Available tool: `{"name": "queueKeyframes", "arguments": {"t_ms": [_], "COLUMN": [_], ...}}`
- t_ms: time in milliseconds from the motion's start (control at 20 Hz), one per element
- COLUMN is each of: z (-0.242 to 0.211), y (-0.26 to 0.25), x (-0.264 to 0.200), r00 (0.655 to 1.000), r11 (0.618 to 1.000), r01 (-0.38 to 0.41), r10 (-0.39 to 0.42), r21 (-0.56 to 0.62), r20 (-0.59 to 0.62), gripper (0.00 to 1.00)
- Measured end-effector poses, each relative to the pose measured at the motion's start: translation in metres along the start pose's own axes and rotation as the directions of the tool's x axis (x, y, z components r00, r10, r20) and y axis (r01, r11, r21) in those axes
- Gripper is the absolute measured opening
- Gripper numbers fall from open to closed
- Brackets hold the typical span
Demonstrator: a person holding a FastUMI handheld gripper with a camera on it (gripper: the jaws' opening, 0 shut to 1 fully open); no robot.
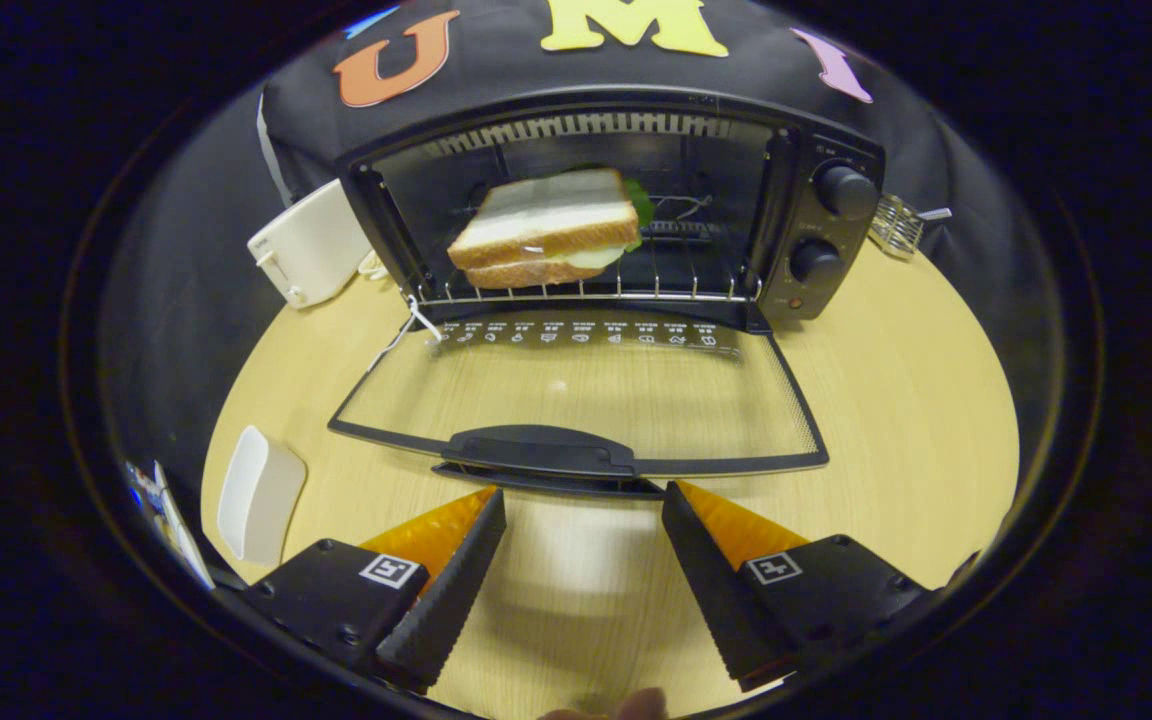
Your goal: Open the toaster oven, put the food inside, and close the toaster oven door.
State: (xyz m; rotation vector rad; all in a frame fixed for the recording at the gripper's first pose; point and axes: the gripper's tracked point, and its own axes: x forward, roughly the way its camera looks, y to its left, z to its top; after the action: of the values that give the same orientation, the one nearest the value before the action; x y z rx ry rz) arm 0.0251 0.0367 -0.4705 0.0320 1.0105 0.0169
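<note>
I see the toaster oven (616, 210) standing on the wooden table (896, 400), and I'm taking it as my landmark. Its door (576, 395) is folded all the way down, lying flat on the table in front of the oven mouth, with the handle (541, 452) at the door's far-from-oven edge.

The sandwich (544, 230) is inside the oven, sitting on the wire rack (636, 285), toward the left half of the cavity. A bit of green leaf shows at its right rear, a pale filling at the front edge.

The gripper (584, 505) is spread wide with nothing between the fingers. The fingertips sit just short of the door handle, one to each side of its middle; I can't tell whether they touch it.

Two knobs (844, 190) are on the oven's right-hand panel. Left of the oven, against the booth wall, is a white toaster (311, 243). Right of the oven and behind it is a small wire basket (896, 225). A white dish (258, 495) lies on the table left of the open door, well apart from it.
</note>
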Motion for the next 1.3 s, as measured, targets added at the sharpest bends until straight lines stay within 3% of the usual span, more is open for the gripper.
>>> {"name": "queueKeyframes", "arguments": {"t_ms": [250,750,1050,1300], "z": [0.024,0.124,0.187,0.235], "y": [0.002,0.000,0.007,0.019], "x": [-0.028,-0.066,-0.106,-0.174], "r00": [0.996,0.962,0.921,0.864], "r11": [1.000,0.999,0.997,0.996], "r01": [-0.027,-0.043,-0.065,-0.073], "r10": [0.028,0.044,0.072,0.085], "r21": [-0.013,-0.010,-0.030,-0.043], "r20": [0.081,0.270,0.383,0.497], "gripper": [1.00,1.00,1.00,1.00]}}
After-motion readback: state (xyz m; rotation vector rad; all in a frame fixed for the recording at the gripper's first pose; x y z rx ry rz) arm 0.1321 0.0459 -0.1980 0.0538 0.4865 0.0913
